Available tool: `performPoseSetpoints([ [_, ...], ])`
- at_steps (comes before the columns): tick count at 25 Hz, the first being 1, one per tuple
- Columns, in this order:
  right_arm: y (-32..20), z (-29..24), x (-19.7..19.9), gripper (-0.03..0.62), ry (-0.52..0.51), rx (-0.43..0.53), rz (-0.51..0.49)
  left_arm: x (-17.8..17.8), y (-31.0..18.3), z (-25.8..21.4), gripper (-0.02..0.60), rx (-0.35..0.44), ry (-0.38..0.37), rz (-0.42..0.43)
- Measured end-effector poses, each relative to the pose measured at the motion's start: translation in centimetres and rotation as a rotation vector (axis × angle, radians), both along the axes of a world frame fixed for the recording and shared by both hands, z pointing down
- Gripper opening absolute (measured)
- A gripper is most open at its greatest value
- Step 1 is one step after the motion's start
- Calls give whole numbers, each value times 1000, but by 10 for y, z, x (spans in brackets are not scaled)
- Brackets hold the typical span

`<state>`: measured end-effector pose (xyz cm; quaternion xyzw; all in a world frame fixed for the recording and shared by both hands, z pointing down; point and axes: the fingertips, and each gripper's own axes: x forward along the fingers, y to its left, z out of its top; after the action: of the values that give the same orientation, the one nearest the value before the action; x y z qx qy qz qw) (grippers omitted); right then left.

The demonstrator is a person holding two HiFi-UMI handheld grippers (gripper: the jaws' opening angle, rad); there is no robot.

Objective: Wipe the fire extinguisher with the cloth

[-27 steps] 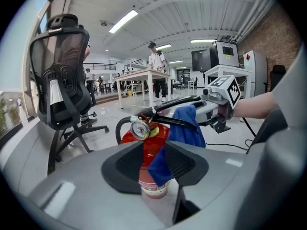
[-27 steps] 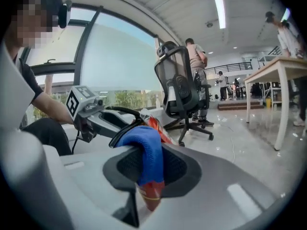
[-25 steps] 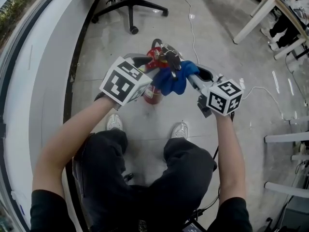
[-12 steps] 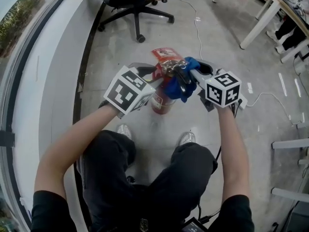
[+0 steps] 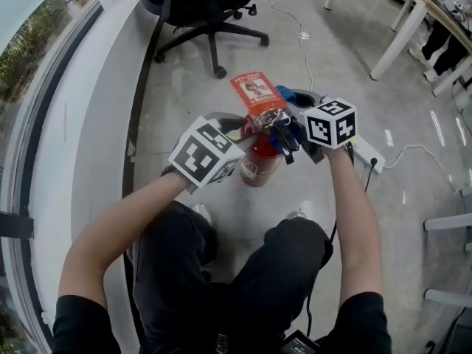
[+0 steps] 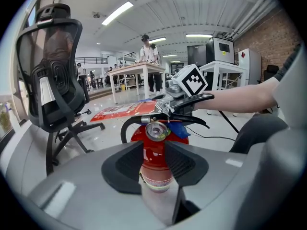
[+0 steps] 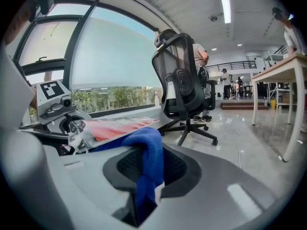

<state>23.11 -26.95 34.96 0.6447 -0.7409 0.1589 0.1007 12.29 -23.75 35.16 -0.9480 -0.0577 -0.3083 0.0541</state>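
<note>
**Extinguisher held upright on the floor, cloth at its head**

The fire extinguisher (image 5: 258,164) stands on the pale polished floor (image 5: 184,87), just beyond the seated person's shoes (image 5: 200,214) and about midway between the two arms. Its long axis is upright, with the valve head on top. The round gauge (image 6: 154,131) faces the left gripper's side and the black lever (image 6: 196,98) reaches out toward the right gripper's side. A red tag (image 5: 254,93) fastened at the neck slants out on the far side.

The left gripper (image 6: 155,163) has its jaws set fairly wide round the red cylinder, with the pads against its sides below the gauge. The right gripper (image 7: 145,170) pinches a blue cloth (image 7: 147,145) between narrow jaws. The cloth humps over the jaws and shows at the valve head, just under the lever and beside the tag.

On the left, room to move is hemmed in by a curved white window ledge (image 5: 81,124) with a dark strip at its foot. On the far side an office chair (image 5: 210,6) spreads its castor base, with a stretch of bare floor between it and the extinguisher. To the right a white power strip (image 5: 366,153) lies near the right gripper and a cable (image 5: 301,39) trails away over the floor. The legs of a white desk (image 5: 398,34) stand farther off. The near side is closed by the person's knees.
</note>
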Motion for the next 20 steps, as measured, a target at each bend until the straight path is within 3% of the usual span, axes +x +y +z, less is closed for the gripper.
performPoseSetpoints([
  [12, 72, -2, -22, 75, 17, 3, 33, -11, 27, 3, 133, -11, 4, -7],
  [20, 112, 11, -51, 75, -41, 26, 15, -22, 48, 11, 167, 22, -41, 7],
])
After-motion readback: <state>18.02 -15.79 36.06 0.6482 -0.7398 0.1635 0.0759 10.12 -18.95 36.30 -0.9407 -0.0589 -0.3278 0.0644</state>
